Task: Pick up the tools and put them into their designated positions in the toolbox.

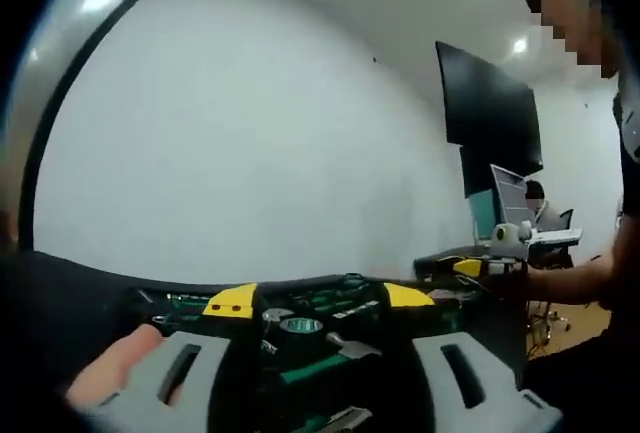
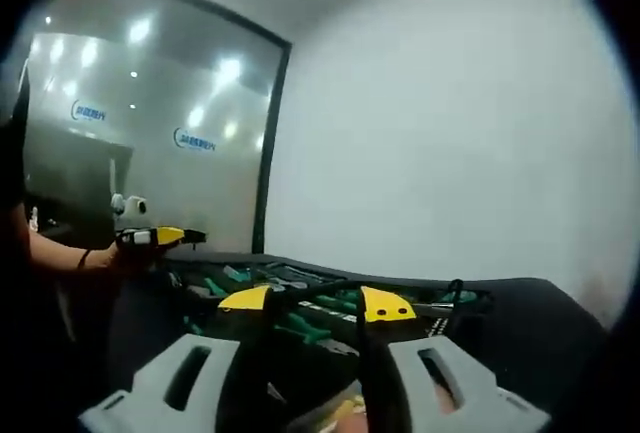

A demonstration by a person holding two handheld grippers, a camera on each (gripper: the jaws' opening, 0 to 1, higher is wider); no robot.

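2 hand-held grippers, left (image 1: 312, 368) and right (image 2: 312, 378), are seen spread wide and empty above the toolbox (image 1: 300, 328); several green tools (image 2: 300, 328) are already seated, but the remainder cannot be judged.

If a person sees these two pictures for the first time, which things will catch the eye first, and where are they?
The open toolbox lies low in both views, just beyond the grey fingers, its yellow latches bright against green-handled tools. Behind it, a large white wall takes most of the left gripper view. At the left of the right gripper view stands a glass partition reflecting ceiling lights.
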